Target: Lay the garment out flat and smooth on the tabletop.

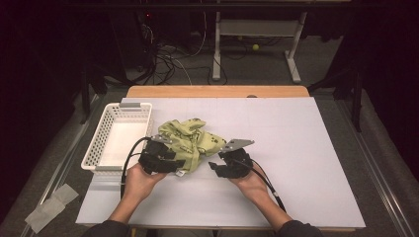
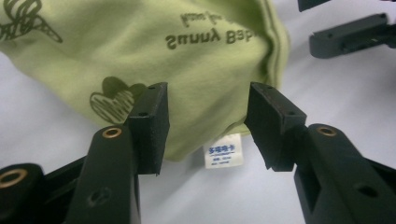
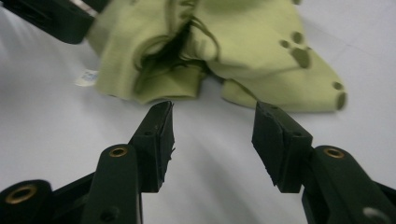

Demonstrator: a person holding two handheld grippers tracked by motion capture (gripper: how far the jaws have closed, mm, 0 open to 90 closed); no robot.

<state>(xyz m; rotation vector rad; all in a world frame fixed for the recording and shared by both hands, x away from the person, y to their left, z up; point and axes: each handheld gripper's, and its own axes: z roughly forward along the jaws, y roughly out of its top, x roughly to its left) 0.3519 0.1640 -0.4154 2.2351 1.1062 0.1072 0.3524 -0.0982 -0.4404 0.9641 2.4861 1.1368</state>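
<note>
On the white board: green garment (image 1: 190,140), crumpled in a heap just right of the white basket (image 1: 118,140), its label (image 2: 224,150) at the near edge.
Left gripper (image 2: 205,128): jaws apart, the cloth's edge between them, pads not pressing.
Right gripper (image 3: 212,140): jaws apart over bare board, just short of the cloth.
Progress: looks early; nothing folded, basket holds nothing, all the handling left.
Surface: white board (image 1: 296,163) on a wooden table (image 1: 217,91).
Room: dark, cables on the floor (image 1: 173,59) beyond.
</note>
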